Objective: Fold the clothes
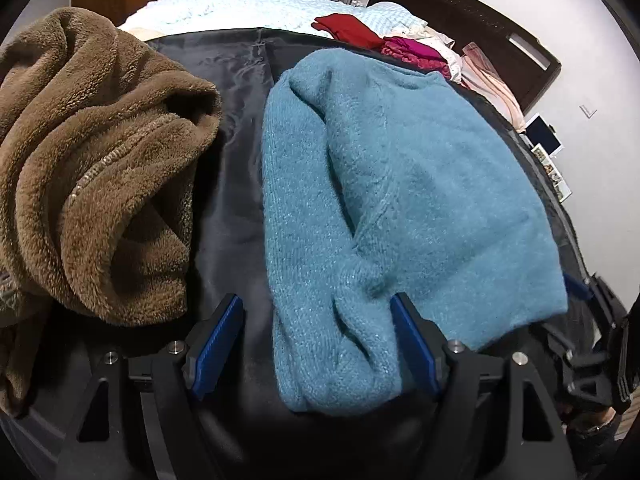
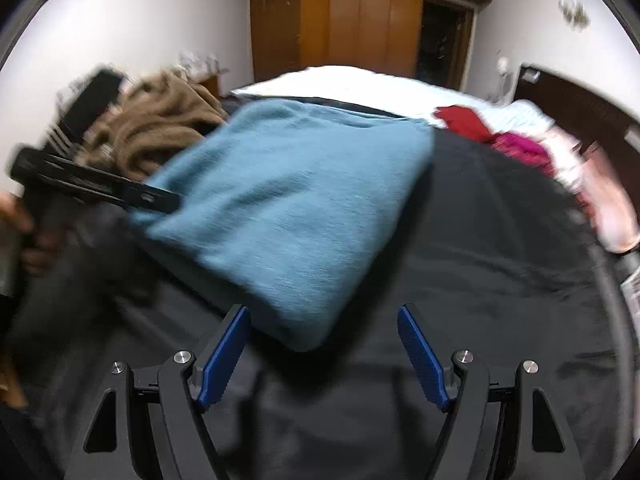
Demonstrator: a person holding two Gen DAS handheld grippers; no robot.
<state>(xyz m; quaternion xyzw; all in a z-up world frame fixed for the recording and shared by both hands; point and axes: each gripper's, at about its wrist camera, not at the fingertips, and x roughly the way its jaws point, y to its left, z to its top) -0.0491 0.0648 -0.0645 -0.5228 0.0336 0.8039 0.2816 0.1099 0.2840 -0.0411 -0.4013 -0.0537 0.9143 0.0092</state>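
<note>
Our left tool (image 1: 316, 344) has its jaws apart, and the near end of the blue sweater (image 1: 400, 200) lies between them, not pinched. Our right tool (image 2: 322, 354) is apart too, with the sweater's near corner just in front of it.

The sweater lies partly folded on a dark sheet (image 1: 232, 160) on the bed. It looks soft, fuzzy and light, so we think it will bend and sag when lifted. We would grab it by the thick near edge, one tool at each corner.

A brown fleece (image 1: 92, 160) is heaped to the left. Red and pink clothes (image 1: 376, 40) sit far away. Behind them stand white walls and a wooden wardrobe (image 2: 360, 16).
</note>
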